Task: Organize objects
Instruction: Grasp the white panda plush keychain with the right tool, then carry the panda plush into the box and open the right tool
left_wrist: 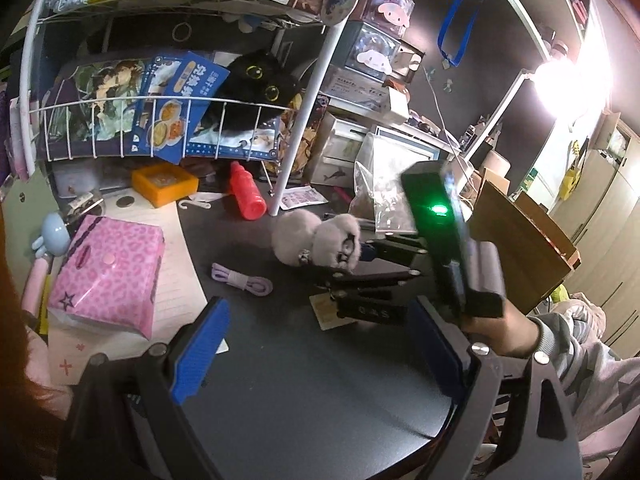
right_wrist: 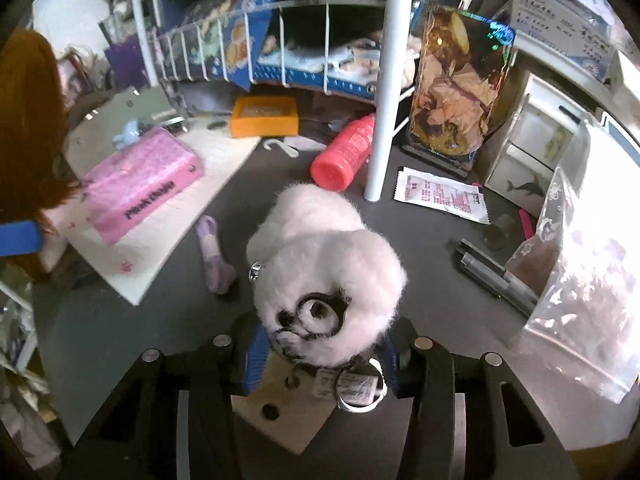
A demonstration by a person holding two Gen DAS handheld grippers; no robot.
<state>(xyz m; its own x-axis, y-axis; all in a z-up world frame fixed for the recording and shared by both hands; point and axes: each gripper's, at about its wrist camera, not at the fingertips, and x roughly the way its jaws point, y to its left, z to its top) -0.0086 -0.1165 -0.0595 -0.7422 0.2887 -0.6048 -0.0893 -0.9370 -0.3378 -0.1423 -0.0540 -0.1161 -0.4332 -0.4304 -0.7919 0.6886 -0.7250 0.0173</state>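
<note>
A fluffy white plush toy (right_wrist: pixel 320 264) with a dark face and a metal ring with a tag lies on the dark table (right_wrist: pixel 120 340). My right gripper (right_wrist: pixel 324 360) is shut on its near end, the blue pads (right_wrist: pixel 256 356) pressing into the fur on both sides. In the left wrist view the same plush (left_wrist: pixel 316 244) shows at mid-table with the right gripper (left_wrist: pixel 372 250) on it from the right, held by a hand in a grey sleeve. My left gripper (left_wrist: pixel 320 356) hovers open over bare table, nothing between its blue pads (left_wrist: pixel 200 352).
A pink tissue box (left_wrist: pixel 108 276) sits on a notepad at left. A red bottle (right_wrist: pixel 344 156) lies by the white rack post (right_wrist: pixel 380 100). A coiled purple cable (right_wrist: pixel 214 256), an orange box (right_wrist: pixel 264 116), a sachet (right_wrist: pixel 440 196), pens (right_wrist: pixel 492 272) and a clear bag (right_wrist: pixel 580 260) surround the plush.
</note>
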